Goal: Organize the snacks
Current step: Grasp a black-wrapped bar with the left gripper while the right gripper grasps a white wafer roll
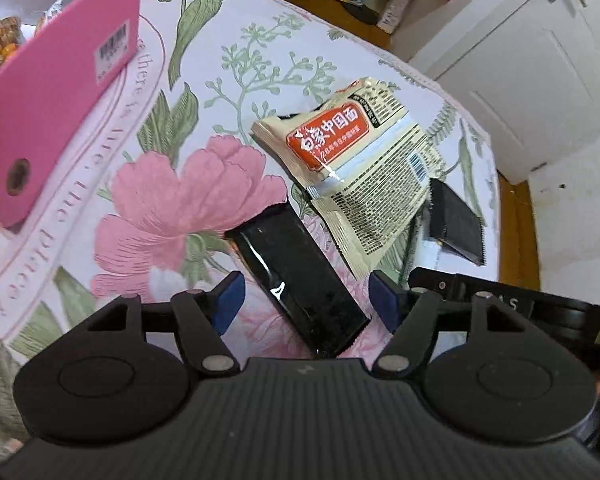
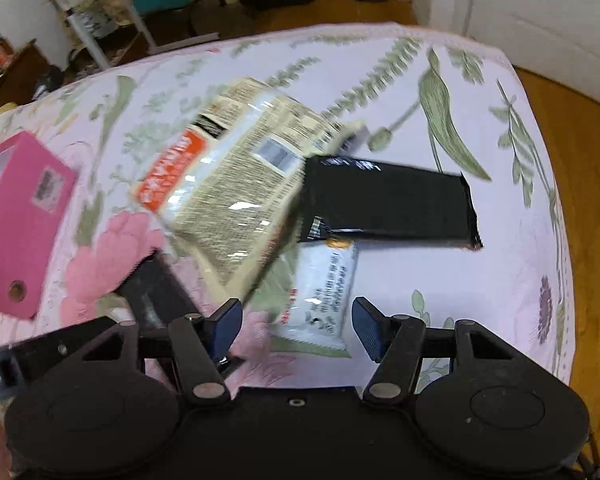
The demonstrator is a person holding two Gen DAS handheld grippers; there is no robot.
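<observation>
1. You are working over a big surface [image 1: 380, 72] that is wearing a flowery cloth, and a few snack packs are lying loose on it.
2. A pink box [image 1: 52, 120] is standing at the far left of your left claw, with some snacks already showing inside it. It looks like the place the snacks should go.
3. The cream noodle pack [image 1: 356, 168] is lying in the middle, and it is covering part of the two black packs.
4. A long black pack [image 1: 300, 284] is lying right in front of your left claw [image 1: 306, 304]. Its long side is running slantwise, from up-left down to the right, and its near end is sitting between the two blue pads [image 1: 230, 300].
5. Your left claw is spread wide and is holding nothing. To grab that pack across its thin side, you would likely need to turn the claw a little, because the pack is sitting at an angle.
6. A second black pack [image 2: 388, 200] is lying further off in front of your right claw, with its long side running left to right.
7. A small white pack [image 2: 324, 296] is lying just in front of your right claw [image 2: 298, 322], partly tucked under the others.
8. Your right claw is also spread wide and holding nothing. Its picture is blurry.
9. Your left claw is nearer the long black pack, and your right claw is nearer the small white one.
</observation>
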